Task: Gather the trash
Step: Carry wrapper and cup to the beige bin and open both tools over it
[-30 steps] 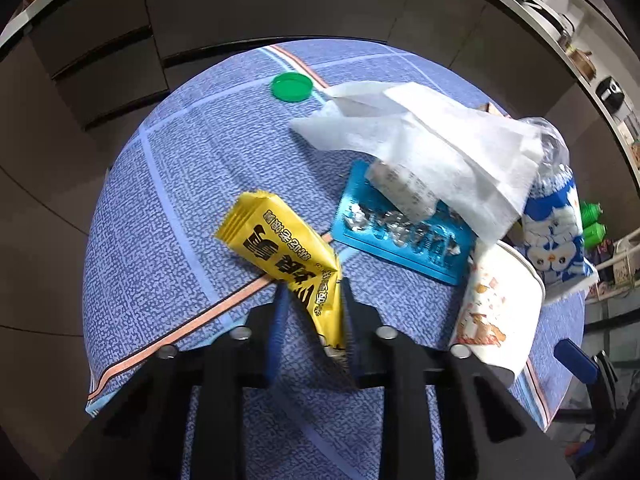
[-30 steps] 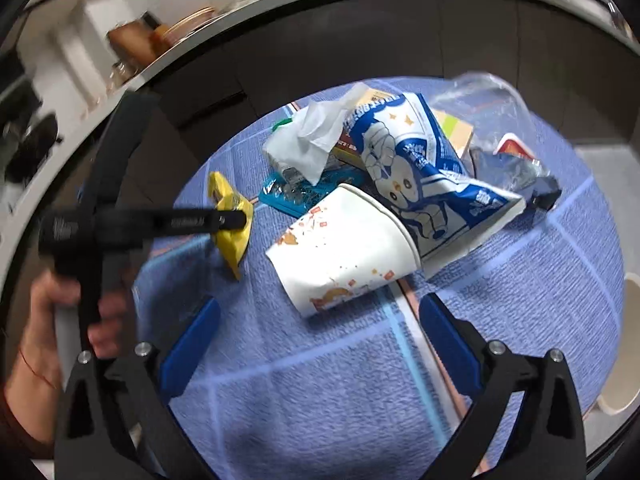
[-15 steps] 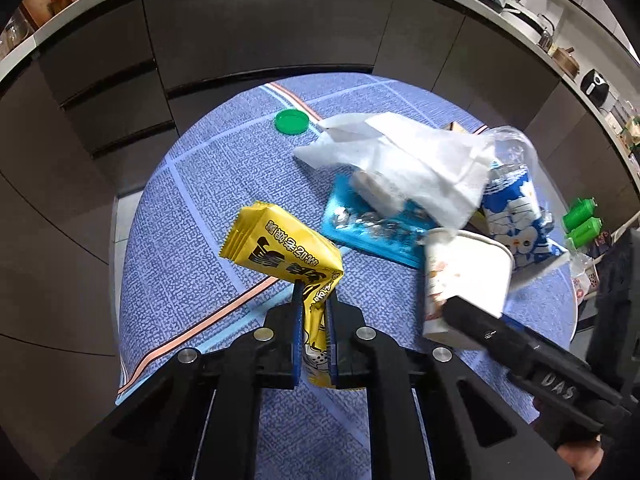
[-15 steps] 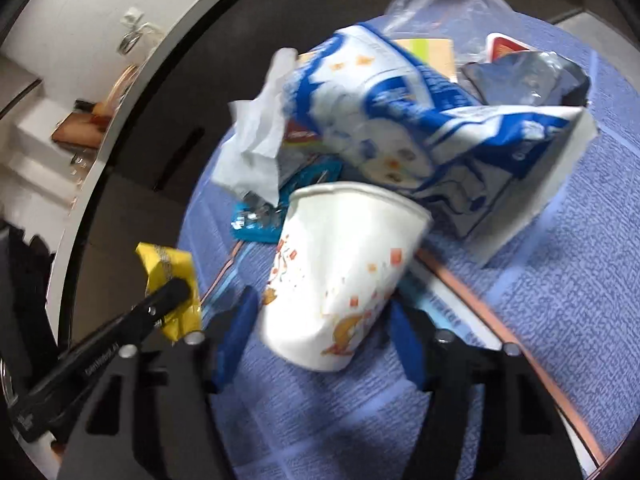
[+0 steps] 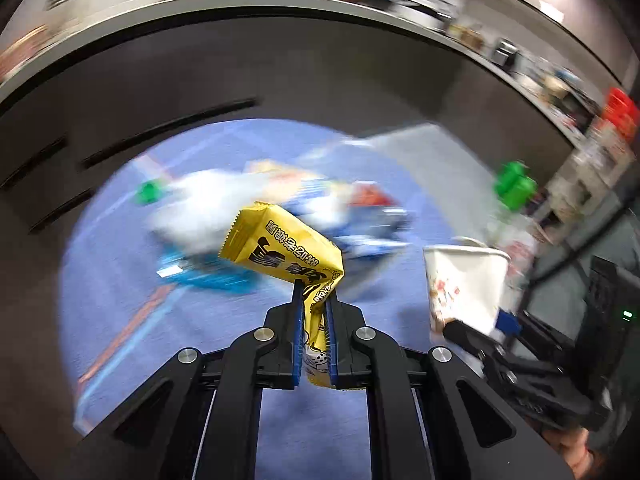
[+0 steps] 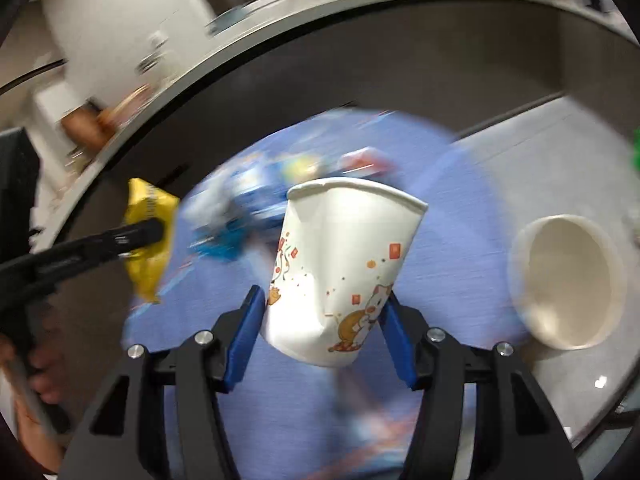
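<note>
Table [image 6: 460, 216]: my view blurs its litter | white bowl [image 6: 568, 284]: looks empty, beside table's edge | paper cup [image 6: 344, 264]: my right gripper [image 6: 322, 336] closing, pads pressing its dented wall, raised, contents unseen | yellow wrapper [image 5: 284, 248]: my left gripper [image 5: 314, 304] clamps it, aloft.

Round table [image 5: 120, 320] under blue patterned cloth — dark cabinet fronts [image 5: 280, 80] behind. Cluttered pale countertop [image 6: 360, 4] above; grey floor [image 6: 540, 140].

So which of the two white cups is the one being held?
The printed paper cup, squeezed and dented between the right gripper as its jaws close. The plain white cup sits apart on the table, untouched.
</note>
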A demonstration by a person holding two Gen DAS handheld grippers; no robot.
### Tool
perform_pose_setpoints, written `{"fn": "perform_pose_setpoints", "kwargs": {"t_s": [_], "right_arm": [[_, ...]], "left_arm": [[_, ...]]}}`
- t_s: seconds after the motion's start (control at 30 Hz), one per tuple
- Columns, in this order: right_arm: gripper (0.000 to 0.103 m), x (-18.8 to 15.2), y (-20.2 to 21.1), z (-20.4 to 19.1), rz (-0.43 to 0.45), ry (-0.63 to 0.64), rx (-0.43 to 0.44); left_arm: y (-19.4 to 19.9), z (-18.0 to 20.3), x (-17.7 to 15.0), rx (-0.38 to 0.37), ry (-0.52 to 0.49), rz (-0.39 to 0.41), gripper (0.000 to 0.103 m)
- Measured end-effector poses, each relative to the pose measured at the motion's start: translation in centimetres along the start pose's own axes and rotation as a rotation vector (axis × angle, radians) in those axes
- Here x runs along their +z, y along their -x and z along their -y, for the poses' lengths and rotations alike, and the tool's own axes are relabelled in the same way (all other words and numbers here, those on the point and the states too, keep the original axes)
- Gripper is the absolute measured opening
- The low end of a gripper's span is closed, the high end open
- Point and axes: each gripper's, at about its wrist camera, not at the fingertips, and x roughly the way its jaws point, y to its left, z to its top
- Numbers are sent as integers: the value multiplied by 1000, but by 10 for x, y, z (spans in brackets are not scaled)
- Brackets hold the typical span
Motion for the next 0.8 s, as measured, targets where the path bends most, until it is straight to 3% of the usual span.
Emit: {"fn": "perform_pose_setpoints", "kwargs": {"t_s": [0.1,0.3,0.57,0.8], "right_arm": [[58,-2,14,65,26,-66,-89],[58,-17,9,164,33,-110,-221],[59,-40,-25,229,-29,-182,-242],[60,-41,-51,244,-80,-167,-238]], "left_arm": [[-28,58,16,-112,-90,-36,8],[-96,161,29,-234,-203,-122,8],[-204,235,39,-263,-280,-249,8],[-273,265,28,-177,-342,-318,9]]}}
